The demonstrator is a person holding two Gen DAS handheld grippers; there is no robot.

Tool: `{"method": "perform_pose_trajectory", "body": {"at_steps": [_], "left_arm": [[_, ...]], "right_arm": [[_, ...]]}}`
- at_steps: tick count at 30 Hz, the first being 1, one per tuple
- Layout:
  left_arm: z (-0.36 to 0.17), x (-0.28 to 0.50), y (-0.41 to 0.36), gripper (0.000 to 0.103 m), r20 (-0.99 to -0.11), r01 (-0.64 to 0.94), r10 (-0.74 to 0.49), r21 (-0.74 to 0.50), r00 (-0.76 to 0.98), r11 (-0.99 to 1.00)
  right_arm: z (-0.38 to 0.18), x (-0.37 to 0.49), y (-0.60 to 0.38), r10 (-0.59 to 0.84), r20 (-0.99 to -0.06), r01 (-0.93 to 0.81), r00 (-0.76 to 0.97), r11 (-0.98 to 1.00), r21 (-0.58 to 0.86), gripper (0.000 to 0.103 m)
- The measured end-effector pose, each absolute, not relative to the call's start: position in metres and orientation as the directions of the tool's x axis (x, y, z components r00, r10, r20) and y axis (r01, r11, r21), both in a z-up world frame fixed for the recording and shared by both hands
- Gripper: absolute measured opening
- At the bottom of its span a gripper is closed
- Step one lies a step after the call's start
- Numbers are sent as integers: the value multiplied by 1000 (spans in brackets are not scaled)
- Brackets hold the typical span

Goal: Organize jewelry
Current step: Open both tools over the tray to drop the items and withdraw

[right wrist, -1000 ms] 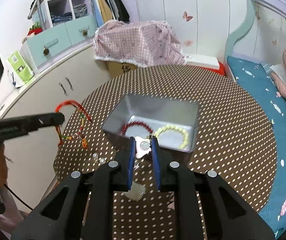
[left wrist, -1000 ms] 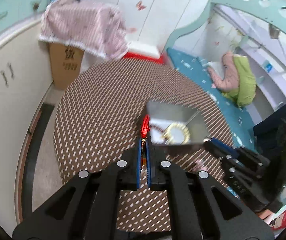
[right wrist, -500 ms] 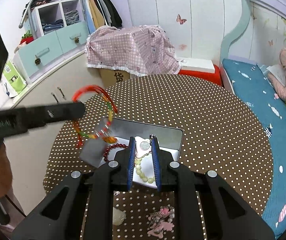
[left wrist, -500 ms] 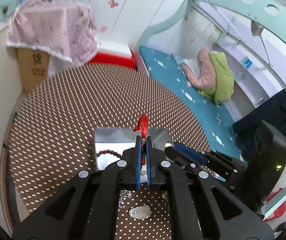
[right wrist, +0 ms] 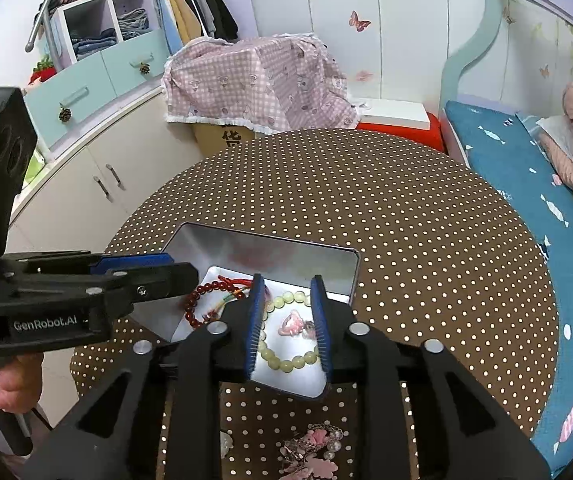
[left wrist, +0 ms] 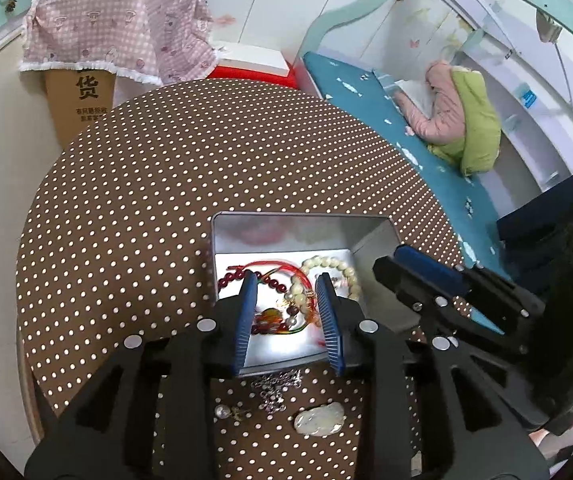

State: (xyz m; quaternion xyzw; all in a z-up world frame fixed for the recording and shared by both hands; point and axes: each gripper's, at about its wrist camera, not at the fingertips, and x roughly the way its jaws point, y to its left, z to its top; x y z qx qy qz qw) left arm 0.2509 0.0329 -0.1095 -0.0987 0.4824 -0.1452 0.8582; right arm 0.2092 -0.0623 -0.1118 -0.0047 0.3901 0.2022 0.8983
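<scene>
Since the earlier frame the red cord bracelet (left wrist: 282, 270) has left the left gripper (left wrist: 286, 292) and lies in the metal tin (left wrist: 298, 220) at lower centre. Both grippers' fingers now stand apart, the right gripper (right wrist: 286, 300) empty above a blurred pink charm (right wrist: 292, 326). The left fingers hide part of the bracelets.

The tin tray (left wrist: 222, 236) is bare metal with a dull, brushed sheen that mirrors the beads faintly on its far wall, and it sits on a counter (left wrist: 134, 208) covered in matt brown cloth with white dots. Inside lie a glossy dark-red bead bracelet (right wrist: 192, 304), a pale, waxy-smooth bead bracelet (right wrist: 286, 360) and a braided red cord bracelet (left wrist: 286, 270). The fingers (right wrist: 255, 320) are matt black plastic faced with ribbed blue pads, and near them on the counter rests a smooth, milky stone pendant (left wrist: 320, 420).
</scene>
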Motion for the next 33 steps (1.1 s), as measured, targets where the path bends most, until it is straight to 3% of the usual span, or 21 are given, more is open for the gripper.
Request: {"method": "perform_pose_trajectory", "body": {"at_steps": [14,19,26,33], "left_arm": [[-97,214,43,32,-793,132,-300,-272,530,953],[-90,190,58,39,-786,99,-261,-249,560,963],[-98,159,78,46,-805,45,-188,-196,562,979],[-128,146,84,47,-851,24,-136,-144,508,989]], "right_arm": [[-97,186,-70,362,-675,-368,643,919,142,36],[-90,169,-69,380,-657,-388,651,910,142,36],[-99,151,-59,393,-680,-414,619,899,143,37],[-124,145,-43,388,-737,-432,553,890,145,38]]}}
